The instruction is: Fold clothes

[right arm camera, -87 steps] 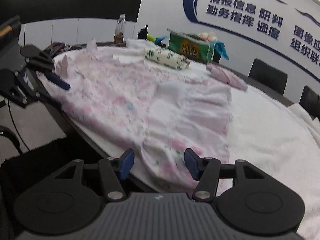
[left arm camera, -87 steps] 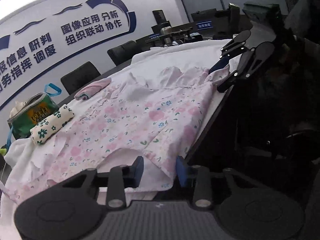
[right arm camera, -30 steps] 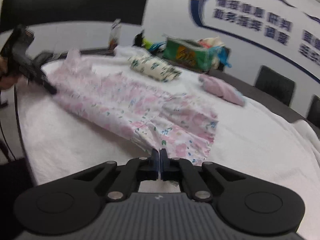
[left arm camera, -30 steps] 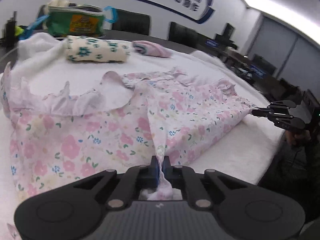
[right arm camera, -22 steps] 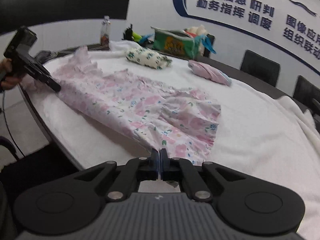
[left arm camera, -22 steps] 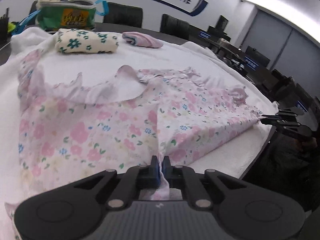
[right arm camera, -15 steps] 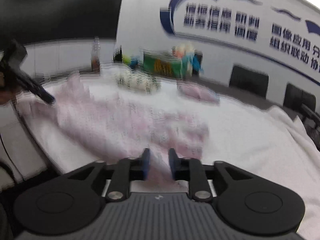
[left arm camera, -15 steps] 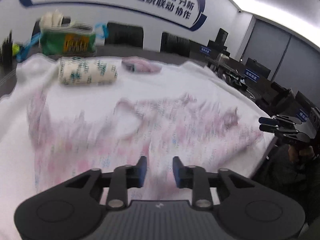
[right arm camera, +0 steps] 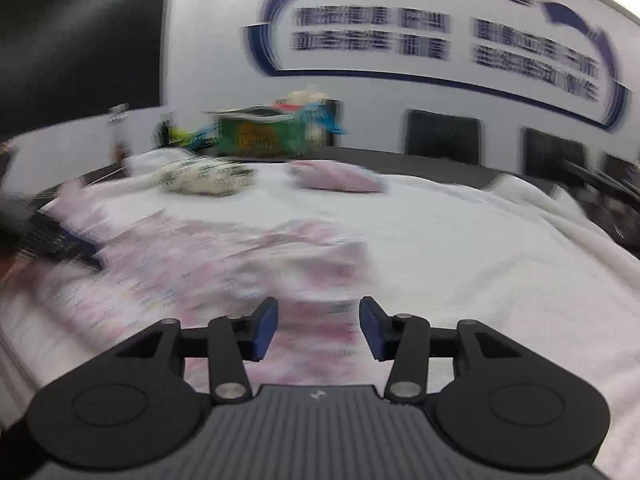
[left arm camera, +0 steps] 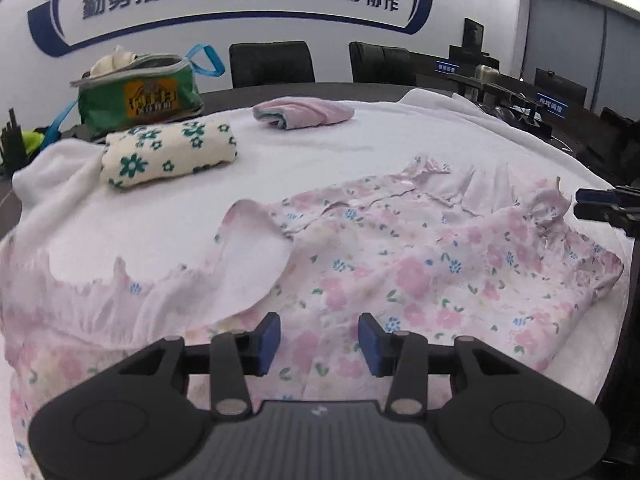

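A pink floral garment [left arm camera: 400, 264] lies spread on the white towel-covered table [left arm camera: 320, 160], with its ruffled hem turned over at the left. My left gripper [left arm camera: 319, 338] is open and empty just above the garment's near edge. My right gripper [right arm camera: 319, 326] is open and empty over the garment's other end [right arm camera: 248, 264]; that view is blurred by motion. The right gripper also shows at the right edge of the left wrist view [left arm camera: 608, 208], beside the garment's ruffled corner. The left gripper shows as a dark blur at the left of the right wrist view [right arm camera: 48, 240].
A folded cream cloth with green flowers [left arm camera: 168, 152] and a folded pink cloth [left arm camera: 304, 114] lie at the far side of the table. A green bag [left arm camera: 136, 92] stands behind them. Black chairs [left arm camera: 272, 64] line the far edge. The table edge drops off at the right.
Both grippers were shut on the garment's edge after pulling it flat across the table. Both have now opened, let the garment go and lifted slightly; the garment rests on the table.
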Demonstrator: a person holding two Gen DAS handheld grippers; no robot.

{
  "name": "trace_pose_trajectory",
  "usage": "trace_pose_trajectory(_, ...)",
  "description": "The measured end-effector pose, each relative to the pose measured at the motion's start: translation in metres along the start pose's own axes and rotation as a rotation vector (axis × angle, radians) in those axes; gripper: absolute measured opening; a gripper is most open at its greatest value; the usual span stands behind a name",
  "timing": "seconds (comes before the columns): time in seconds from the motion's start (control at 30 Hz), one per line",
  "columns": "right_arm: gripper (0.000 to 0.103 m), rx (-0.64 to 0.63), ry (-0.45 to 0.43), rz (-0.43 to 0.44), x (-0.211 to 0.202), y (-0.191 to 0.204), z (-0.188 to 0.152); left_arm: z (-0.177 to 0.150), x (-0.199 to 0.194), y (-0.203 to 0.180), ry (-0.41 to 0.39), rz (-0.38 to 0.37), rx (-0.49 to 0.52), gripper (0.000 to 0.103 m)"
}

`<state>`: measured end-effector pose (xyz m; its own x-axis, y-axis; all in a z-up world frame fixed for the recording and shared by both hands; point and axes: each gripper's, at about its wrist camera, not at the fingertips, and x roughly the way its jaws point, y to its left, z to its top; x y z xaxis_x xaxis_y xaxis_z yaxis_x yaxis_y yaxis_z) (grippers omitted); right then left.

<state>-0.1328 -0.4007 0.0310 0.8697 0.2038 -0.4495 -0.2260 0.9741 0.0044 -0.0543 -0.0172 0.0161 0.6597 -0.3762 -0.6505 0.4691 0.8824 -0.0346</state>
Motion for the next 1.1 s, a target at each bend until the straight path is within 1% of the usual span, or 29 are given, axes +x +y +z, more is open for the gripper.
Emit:
trace_pose_trajectory(0.03,0.046,0.024,0.026,-0.029,0.006,-0.006,0.0,-0.004,-0.002,0.0,-0.012,0.009,0.002,0.037)
trace_pose_trajectory(0.1,0.046,0.027,0.075,-0.093,0.009,-0.012,0.0,-0.009,-0.005,-0.002,-0.028,0.027,0.011,0.036)
trace_pose_trajectory(0.13,0.046,0.013,0.056,-0.092,0.003,-0.013,-0.001,-0.01,-0.007,-0.001,-0.03,0.031,0.004,0.034)
trace_pose_trajectory(0.17,0.046,-0.001,0.024,-0.065,-0.006,-0.012,-0.002,-0.011,-0.008,-0.001,-0.032,0.035,-0.004,0.03)
trace_pose_trajectory(0.2,0.046,-0.019,0.006,-0.019,-0.014,-0.01,-0.002,-0.012,-0.01,0.0,-0.034,0.039,-0.012,0.029)
trace_pose_trajectory(0.23,0.046,-0.056,-0.001,0.038,-0.022,-0.004,-0.002,-0.012,-0.01,0.002,-0.036,0.038,-0.022,0.027)
trace_pose_trajectory(0.27,0.046,-0.124,0.005,0.092,-0.029,0.004,-0.003,-0.013,-0.011,0.004,-0.038,0.035,-0.033,0.026)
trace_pose_trajectory(0.33,0.046,-0.283,0.032,0.16,-0.038,0.023,-0.007,-0.015,-0.011,0.005,-0.049,0.031,-0.037,0.026)
trace_pose_trajectory(0.37,0.046,-0.351,0.054,0.178,-0.039,0.032,-0.009,-0.016,-0.011,0.005,-0.055,0.032,-0.035,0.026)
trace_pose_trajectory(0.43,0.045,-0.423,0.111,0.205,-0.03,0.042,-0.009,-0.017,-0.011,0.004,-0.061,0.033,-0.034,0.026)
trace_pose_trajectory(0.47,0.041,-0.444,0.146,0.213,-0.022,0.045,-0.008,-0.017,-0.011,0.004,-0.063,0.033,-0.034,0.026)
trace_pose_trajectory(0.5,0.022,-0.468,0.18,0.216,-0.013,0.048,-0.007,-0.017,-0.011,0.004,-0.065,0.032,-0.034,0.026)
trace_pose_trajectory(0.53,0.012,-0.499,0.209,0.205,-0.005,0.052,-0.007,-0.018,-0.011,0.005,-0.065,0.031,-0.033,0.027)
trace_pose_trajectory(0.57,0.009,-0.534,0.227,0.187,0.002,0.055,-0.007,-0.018,-0.011,0.005,-0.066,0.029,-0.034,0.027)
trace_pose_trajectory(0.63,0.006,-0.603,0.234,0.153,0.008,0.063,-0.01,-0.018,-0.012,0.006,-0.07,0.024,-0.038,0.027)
trace_pose_trajectory(0.7,0.006,-0.658,0.253,0.123,0.012,0.067,-0.014,-0.02,-0.012,0.007,-0.076,0.022,-0.041,0.027)
trace_pose_trajectory(0.73,0.006,-0.662,0.271,0.101,0.014,0.066,-0.014,-0.02,-0.013,0.007,-0.077,0.022,-0.044,0.027)
trace_pose_trajectory(0.8,0.008,-0.632,0.297,0.075,0.015,0.058,-0.009,-0.017,-0.021,0.011,-0.043,0.001,-0.085,0.025)
trace_pose_trajectory(0.83,0.009,-0.603,0.285,0.093,0.008,0.054,-0.003,-0.012,-0.029,0.017,-0.023,-0.036,-0.12,0.025)
trace_pose_trajectory(0.87,0.015,-0.576,0.265,0.11,0.001,0.05,0.003,-0.005,-0.038,0.025,-0.018,-0.087,-0.154,0.026)
trace_pose_trajectory(0.9,0.026,-0.554,0.22,0.124,-0.006,0.046,0.011,0.009,-0.045,0.033,-0.021,-0.114,-0.185,0.026)
trace_pose_trajectory(0.93,0.034,-0.527,0.163,0.134,-0.014,0.041,0.021,0.025,-0.05,0.041,-0.024,-0.128,-0.217,0.027)
trace_pose_trajectory(0.97,0.046,-0.497,0.104,0.144,-0.02,0.037,0.032,0.042,-0.056,0.049,-0.027,-0.143,-0.25,0.032)
trace_pose_trajectory(1.0,0.05,-0.457,0.05,0.149,-0.018,0.032,0.047,0.061,-0.056,0.056,-0.03,-0.14,-0.271,0.036)
trace_pose_trajectory(1.03,0.052,-0.415,0.017,0.146,-0.009,0.028,0.061,0.083,-0.048,0.06,-0.034,-0.123,-0.266,0.046)
trace_pose_trajectory(1.07,0.057,-0.37,-0.005,0.138,0.003,0.025,0.076,0.102,-0.034,0.063,-0.033,-0.095,-0.244,0.052)
trace_pose_trajectory(1.1,0.061,-0.325,0.003,0.122,0.025,0.023,0.091,0.118,-0.016,0.066,-0.023,-0.062,-0.225,0.052)
